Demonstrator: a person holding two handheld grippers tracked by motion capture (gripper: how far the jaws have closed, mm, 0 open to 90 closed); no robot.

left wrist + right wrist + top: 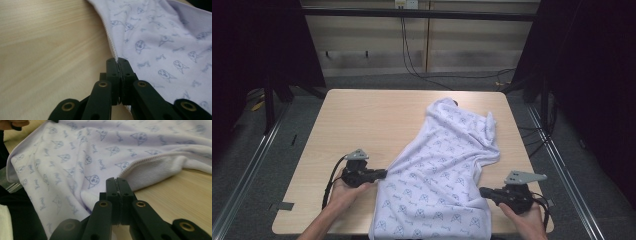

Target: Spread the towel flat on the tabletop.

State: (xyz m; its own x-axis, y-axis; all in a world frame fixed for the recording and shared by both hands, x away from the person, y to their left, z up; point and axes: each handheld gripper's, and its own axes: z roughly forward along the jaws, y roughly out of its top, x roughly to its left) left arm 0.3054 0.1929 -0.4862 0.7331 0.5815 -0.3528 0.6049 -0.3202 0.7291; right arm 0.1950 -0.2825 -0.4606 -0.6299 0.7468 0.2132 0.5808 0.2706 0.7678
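From above, the shirt (443,170) lies on the table (362,120), draping off the near edge, left gripper (383,174) at its left edge, right gripper (482,191) at its right. Left gripper view: jaws pinched tight on the hem (112,45). Right gripper view: jaws clamped together on the shirt's edge too

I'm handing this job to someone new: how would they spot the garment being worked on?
On the light wooden table lies one pale lilac garment, running from the near edge toward the far right corner. Small blue printed faces and words cover it, and the left tongs and right tongs pinch its opposite side edges.
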